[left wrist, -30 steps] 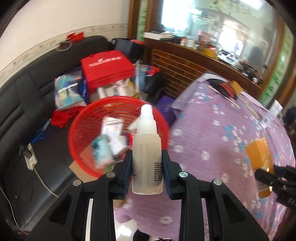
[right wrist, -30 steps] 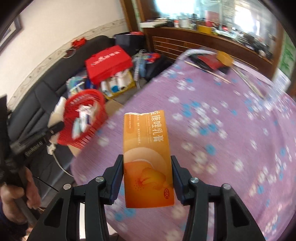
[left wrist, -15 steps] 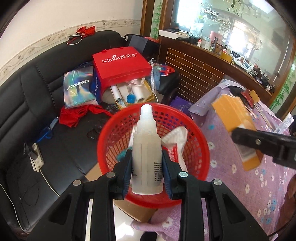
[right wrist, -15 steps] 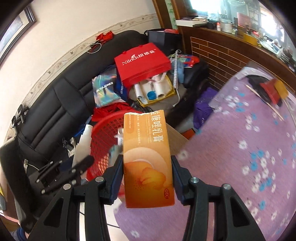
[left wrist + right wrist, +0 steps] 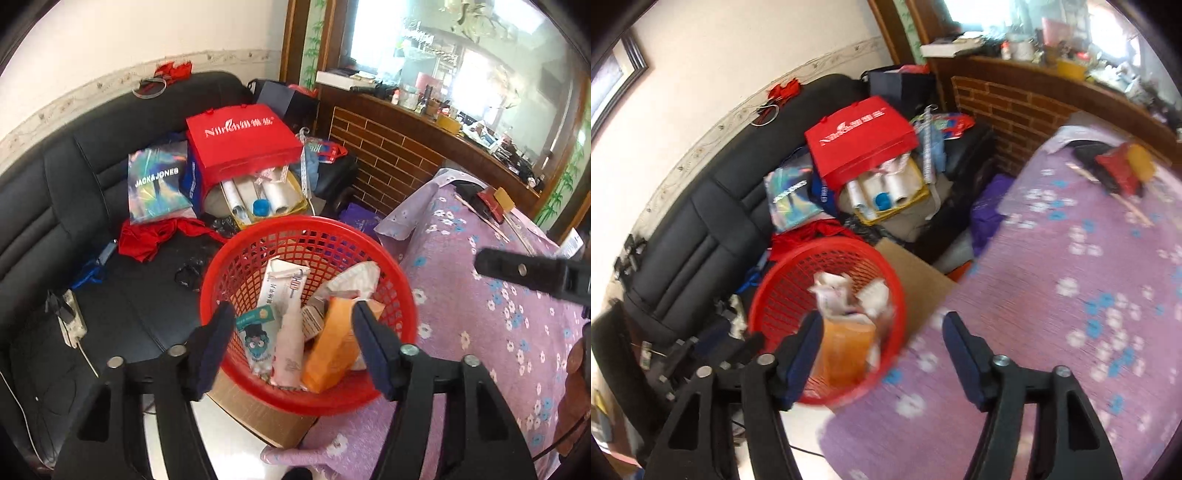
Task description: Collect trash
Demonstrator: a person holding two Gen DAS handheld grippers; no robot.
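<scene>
Left wrist view: left gripper jaws spread wide, nothing between them, positioned above the red mesh basket. Inside the basket, directly beyond the fingers: white spray bottle lying down, orange box leaning beside it on the right, small teal packet on the left, white carton behind, crumpled white wrapper toward the far right wall. Basket sits on a cardboard box, between the black sofa and the purple floral tablecloth.

Right wrist view (motion-blurred): right gripper jaws also wide apart, holding nothing, over the tablecloth edge just beside the basket. Orange box visible in the basket; crumpled white paper behind it. Red shopping bag on the sofa beyond.
</scene>
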